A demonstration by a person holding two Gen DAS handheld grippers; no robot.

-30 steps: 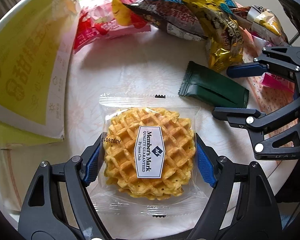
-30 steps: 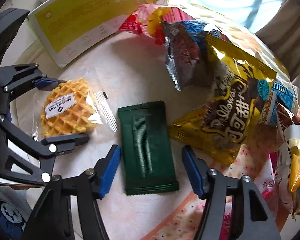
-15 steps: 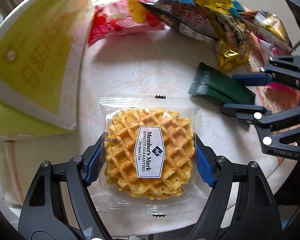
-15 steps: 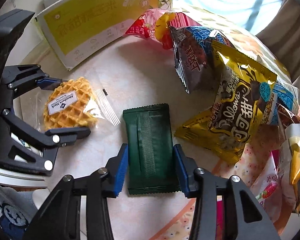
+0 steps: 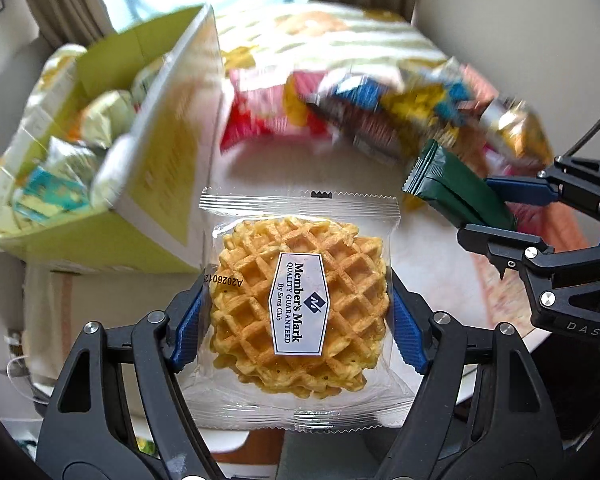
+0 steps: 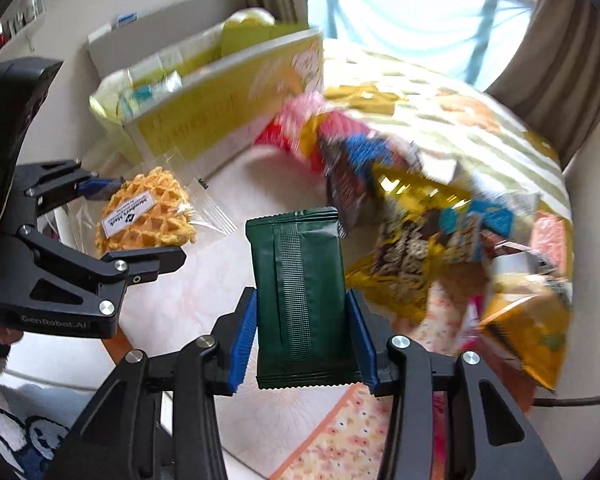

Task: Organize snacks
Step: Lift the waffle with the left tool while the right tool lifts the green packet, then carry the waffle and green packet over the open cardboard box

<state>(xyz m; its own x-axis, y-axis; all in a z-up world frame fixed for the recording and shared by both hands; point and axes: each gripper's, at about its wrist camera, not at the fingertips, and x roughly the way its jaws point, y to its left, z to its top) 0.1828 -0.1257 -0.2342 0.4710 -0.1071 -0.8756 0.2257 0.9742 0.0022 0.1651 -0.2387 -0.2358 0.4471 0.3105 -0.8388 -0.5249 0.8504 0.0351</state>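
A clear-wrapped waffle packet [image 5: 300, 300] with a white label hangs above the table, my left gripper [image 5: 300, 320] shut on its two sides. In the right wrist view the same waffle packet [image 6: 148, 212] sits in the left gripper [image 6: 136, 220] at the left. A dark green foil packet [image 6: 300, 300] is lifted off the table with my right gripper [image 6: 302, 340] shut on it. The left wrist view shows that green packet [image 5: 452, 188] at the right, held by the right gripper [image 5: 496, 212].
A yellow-green box [image 5: 148, 168] with several wrapped snacks inside stands open at the left. A heap of snack bags [image 6: 420, 208] lies across the back and right of the round table [image 6: 172, 300]. A window with curtains is behind.
The right gripper closed on the green packet. Both grippers then rose off the table with their packets, bringing the box's open top and the window into view.
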